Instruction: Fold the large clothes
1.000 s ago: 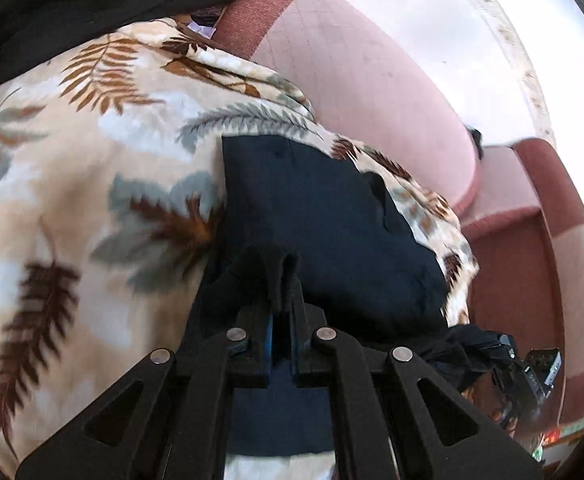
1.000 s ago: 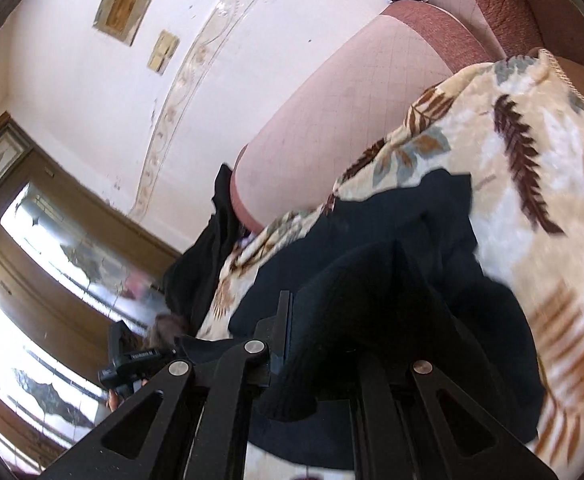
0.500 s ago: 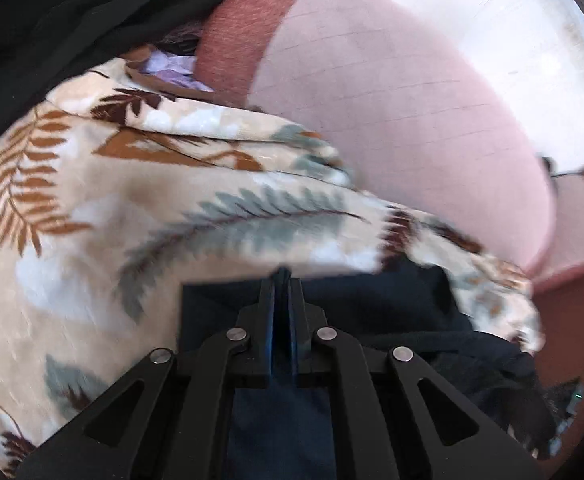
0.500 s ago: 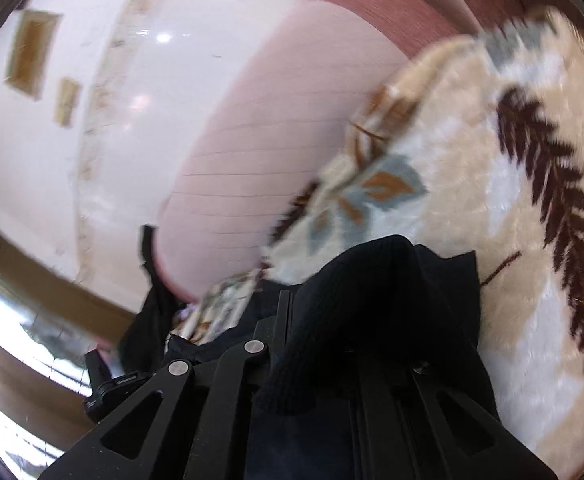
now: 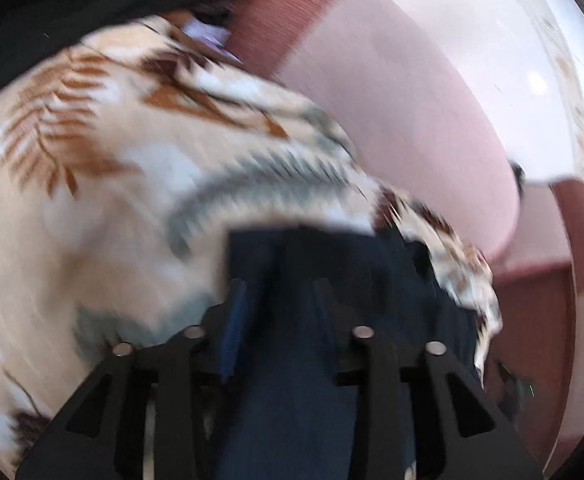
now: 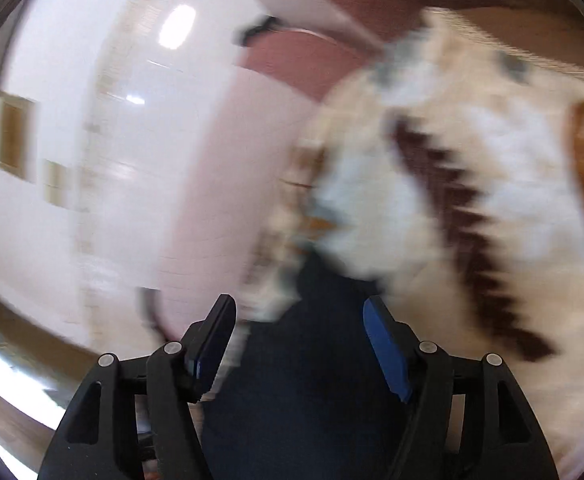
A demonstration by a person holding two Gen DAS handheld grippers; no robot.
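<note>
While both claws gape, left claw [image 5: 277, 300] and right claw [image 6: 298, 320] straddle the navy garment [image 5: 332, 280] below.

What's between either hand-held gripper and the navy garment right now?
Nothing visible. The dark navy cloth garment lies directly under the open left hand-held gripper and the open right hand-held gripper, on the cream leaf-print blanket. Both views are motion-blurred.

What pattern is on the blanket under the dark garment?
Cream blanket with brown, rust and grey-green fern leaves, clearest in the left wrist view.
</note>
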